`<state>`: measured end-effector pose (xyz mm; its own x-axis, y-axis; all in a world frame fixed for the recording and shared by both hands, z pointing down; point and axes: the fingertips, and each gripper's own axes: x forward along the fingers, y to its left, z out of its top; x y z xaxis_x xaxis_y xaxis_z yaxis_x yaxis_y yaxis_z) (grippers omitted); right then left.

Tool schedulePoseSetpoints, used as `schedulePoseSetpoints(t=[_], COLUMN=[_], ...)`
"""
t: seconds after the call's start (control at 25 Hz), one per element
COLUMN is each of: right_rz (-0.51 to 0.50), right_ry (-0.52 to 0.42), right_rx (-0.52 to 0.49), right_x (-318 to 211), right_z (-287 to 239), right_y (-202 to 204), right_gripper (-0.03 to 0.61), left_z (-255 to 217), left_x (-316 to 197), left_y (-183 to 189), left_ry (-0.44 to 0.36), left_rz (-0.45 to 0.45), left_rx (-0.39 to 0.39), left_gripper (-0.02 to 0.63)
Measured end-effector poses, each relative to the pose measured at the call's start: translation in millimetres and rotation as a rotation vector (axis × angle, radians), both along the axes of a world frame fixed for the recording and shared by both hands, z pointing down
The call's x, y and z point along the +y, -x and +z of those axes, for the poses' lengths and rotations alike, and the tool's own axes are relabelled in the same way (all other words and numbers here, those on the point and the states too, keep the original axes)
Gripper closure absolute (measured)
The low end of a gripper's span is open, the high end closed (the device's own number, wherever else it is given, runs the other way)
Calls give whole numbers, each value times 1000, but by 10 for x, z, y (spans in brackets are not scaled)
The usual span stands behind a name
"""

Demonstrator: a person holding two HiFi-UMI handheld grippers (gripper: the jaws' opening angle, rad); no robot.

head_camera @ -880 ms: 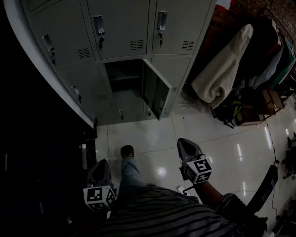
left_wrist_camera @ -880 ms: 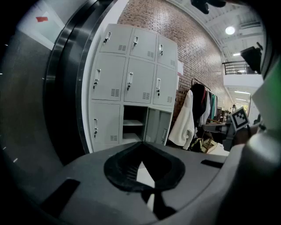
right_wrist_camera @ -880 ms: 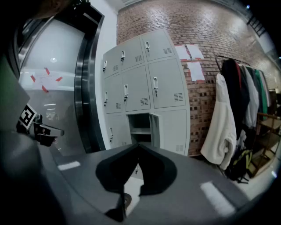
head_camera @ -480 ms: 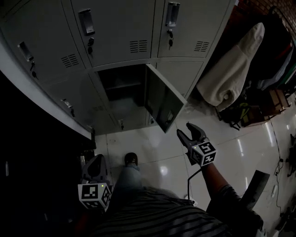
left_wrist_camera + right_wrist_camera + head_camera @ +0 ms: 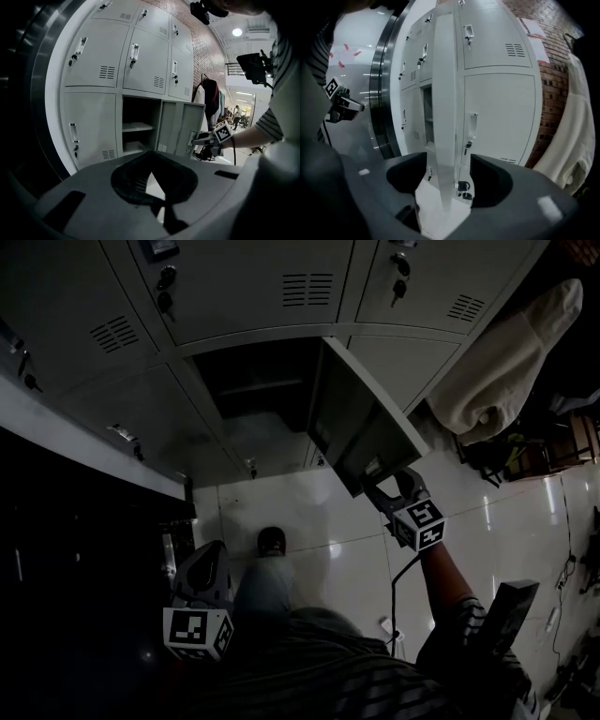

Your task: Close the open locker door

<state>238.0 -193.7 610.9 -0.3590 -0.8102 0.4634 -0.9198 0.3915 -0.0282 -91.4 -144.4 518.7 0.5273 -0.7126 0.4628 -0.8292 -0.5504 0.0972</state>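
The grey lockers have one open compartment (image 5: 262, 390) in the lower row. Its door (image 5: 361, 427) swings out towards me. My right gripper (image 5: 392, 486) is at the door's free outer edge. In the right gripper view the door edge (image 5: 443, 117) stands upright between the jaws of the right gripper (image 5: 449, 173), which are wide open, and neither pad presses on it. My left gripper (image 5: 208, 559) hangs low at my left side, shut and empty. Over the left gripper (image 5: 151, 157), its own view shows the open door (image 5: 183, 126) and the right gripper (image 5: 199, 138) beside it.
A cream coat (image 5: 511, 362) hangs to the right of the lockers, with bags (image 5: 525, 451) on the floor below it. My leg and shoe (image 5: 272, 540) stand on the glossy tiles in front of the open compartment. A dark curved wall (image 5: 84, 549) runs along the left.
I have come closer to the lockers. My right gripper has moved forward and up from beside my hip to the door's free edge. The left gripper has stayed low at my side.
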Motion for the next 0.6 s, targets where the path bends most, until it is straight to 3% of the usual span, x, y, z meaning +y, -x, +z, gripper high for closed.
schedulePoseSetpoints(t=[0.28, 0.44, 0.6], right_rz=[-129, -210, -231], right_ry=[26, -10, -39], right_rx=[67, 104, 105], right_x=[67, 127, -20], right_z=[1, -54, -56], right_y=[439, 943, 1487], right_gripper=[354, 417, 412], left_z=[55, -3, 46], left_x=[102, 245, 336], left_y=[30, 70, 219], left_ry=[89, 114, 136], left_rz=[-27, -39, -89], left_rx=[-22, -29, -36], left_gripper=[610, 610, 611])
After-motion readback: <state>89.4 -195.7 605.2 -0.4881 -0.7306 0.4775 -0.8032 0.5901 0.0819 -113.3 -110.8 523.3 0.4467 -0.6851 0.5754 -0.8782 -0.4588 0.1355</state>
